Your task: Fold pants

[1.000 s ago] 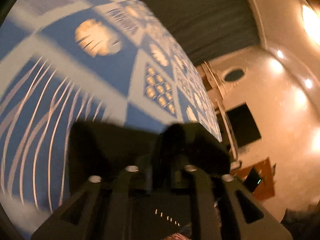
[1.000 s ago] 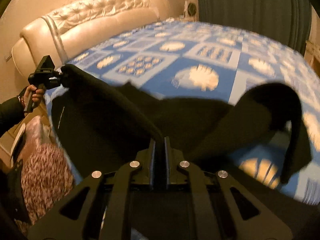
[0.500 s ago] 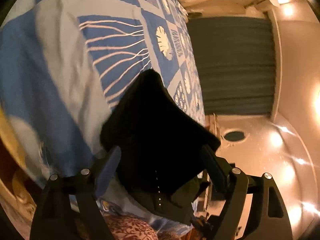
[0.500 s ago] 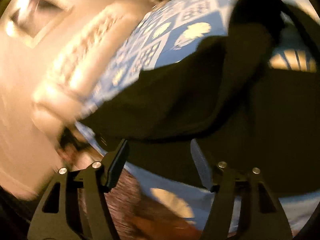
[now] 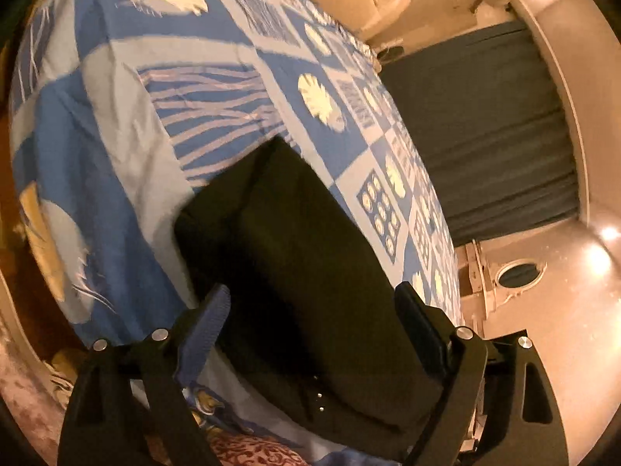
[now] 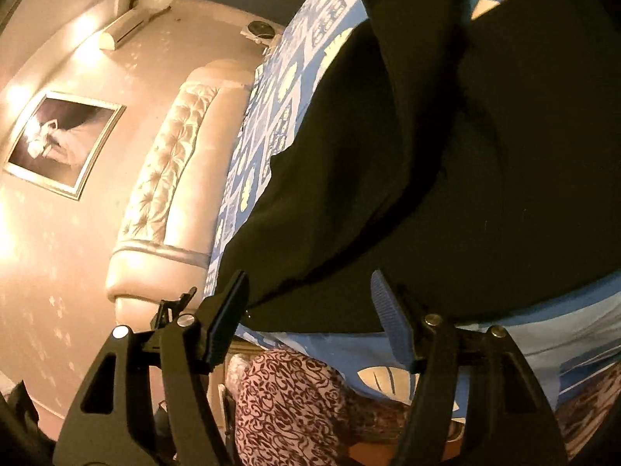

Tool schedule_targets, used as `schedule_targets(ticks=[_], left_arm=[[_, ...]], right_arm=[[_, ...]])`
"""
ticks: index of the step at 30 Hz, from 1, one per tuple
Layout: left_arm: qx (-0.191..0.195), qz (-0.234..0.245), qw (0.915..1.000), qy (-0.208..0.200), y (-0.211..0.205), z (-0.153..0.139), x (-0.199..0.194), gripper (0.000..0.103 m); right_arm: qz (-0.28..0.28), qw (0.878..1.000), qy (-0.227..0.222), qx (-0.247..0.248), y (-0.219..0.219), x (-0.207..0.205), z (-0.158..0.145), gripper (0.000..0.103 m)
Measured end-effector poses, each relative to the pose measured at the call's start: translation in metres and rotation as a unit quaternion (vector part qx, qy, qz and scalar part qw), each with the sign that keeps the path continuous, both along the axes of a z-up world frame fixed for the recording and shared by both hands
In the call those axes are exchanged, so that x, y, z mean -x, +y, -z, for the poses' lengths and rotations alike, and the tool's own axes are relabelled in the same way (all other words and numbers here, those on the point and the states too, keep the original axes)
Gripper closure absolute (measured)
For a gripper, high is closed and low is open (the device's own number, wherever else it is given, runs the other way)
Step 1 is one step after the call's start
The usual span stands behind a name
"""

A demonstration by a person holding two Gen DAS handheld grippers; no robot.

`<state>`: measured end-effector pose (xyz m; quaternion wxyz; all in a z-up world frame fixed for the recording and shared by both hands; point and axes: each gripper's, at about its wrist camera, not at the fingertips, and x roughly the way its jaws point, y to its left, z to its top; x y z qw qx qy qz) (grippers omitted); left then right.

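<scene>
The black pants [image 5: 302, 240] lie folded on the blue patterned bedspread [image 5: 116, 136], near the bed's edge. My left gripper [image 5: 314, 318] hovers just over their near end. Its jaws are opening, the cloth lies between them, and neither pad presses on it. In the right wrist view the pants [image 6: 446, 155] fill the upper right, with one fold bulging upward. My right gripper [image 6: 308, 310] stands open at their lower hem. The blue pad [image 6: 388, 318] and the dark pad [image 6: 229, 310] are both clear of the cloth.
A cream tufted headboard [image 6: 170, 163] ends the bed, with a framed picture [image 6: 58, 143] on the wall beside it. Dark curtains [image 5: 485, 136] hang beyond the far side. Red-and-white patterned fabric [image 6: 295, 407] lies below the bed's edge.
Both grippers, shut on the lifted pants a second ago, have opened and let go. The pants now lie on the bedspread. Both views have rolled sharply.
</scene>
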<state>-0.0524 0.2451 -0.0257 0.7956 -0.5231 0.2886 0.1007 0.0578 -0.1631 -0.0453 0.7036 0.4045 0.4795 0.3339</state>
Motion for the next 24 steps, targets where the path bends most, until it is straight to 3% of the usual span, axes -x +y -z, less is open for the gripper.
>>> schedule_targets(ticks=[10, 15, 19, 21, 23, 24], left_arm=[[0.062, -0.015, 0.9978, 0.016, 0.008, 0.035, -0.015, 0.018], [0.055, 0.022, 0.9976, 0.036, 0.009, 0.037, -0.025, 0.018], [0.066, 0.043, 0.9967, 0.017, 0.012, 0.040, -0.024, 0.011], [0.071, 0.043, 0.9965, 0.010, 0.013, 0.042, -0.023, 0.010], [0.057, 0.052, 0.9969, 0.013, 0.010, 0.040, -0.023, 0.010], [0.047, 0.054, 0.9973, 0.017, 0.008, 0.037, -0.023, 0.010]], right_arm=[[0.056, 0.998, 0.034, -0.004, 0.001, -0.007, 0.010, 0.038], [0.087, 0.995, 0.045, 0.003, 0.007, -0.013, 0.013, 0.038], [0.108, 0.993, 0.053, 0.010, 0.011, -0.018, 0.012, 0.039], [0.116, 0.992, 0.053, 0.021, 0.015, -0.020, 0.011, 0.044], [0.122, 0.990, 0.055, 0.033, 0.019, -0.022, 0.011, 0.061], [0.124, 0.990, 0.055, 0.039, 0.020, -0.023, 0.011, 0.064]])
